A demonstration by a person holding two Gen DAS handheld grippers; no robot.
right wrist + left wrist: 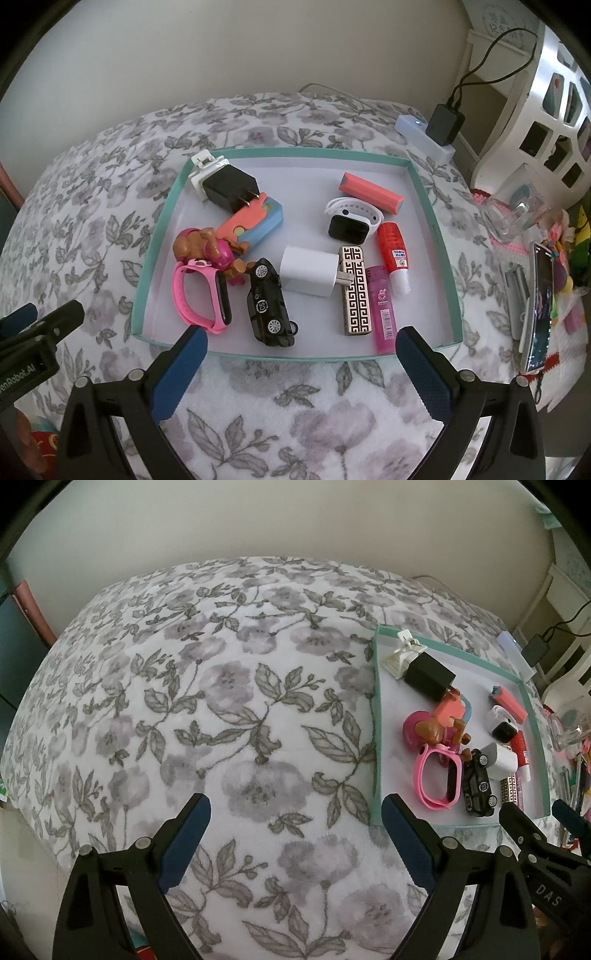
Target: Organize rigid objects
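Right wrist view looks down on a teal tray (155, 236) that sits on a flowery bed (295, 406). The right tongs (300, 363) are wide apart and hold nothing, at the near rim of the tray. Inside the tray lie small hard things. A black toy car (269, 302) is near the front rim, with a pink watch band (201, 295) to its left and a white plug block (308, 273) to its right. These look light and stiff. The car could roll, so I would pinch it across its sides. A patterned lighter (354, 291) and a pink lighter (384, 314) lie right of the white block; they look smooth and may slip. This view also shows a phone (539, 310) far right of the tray.

Left wrist view shows the left tongs (295, 834), wide apart and empty, over bare bed left of the tray (376, 716). Here the things crowd together, and some hide others.
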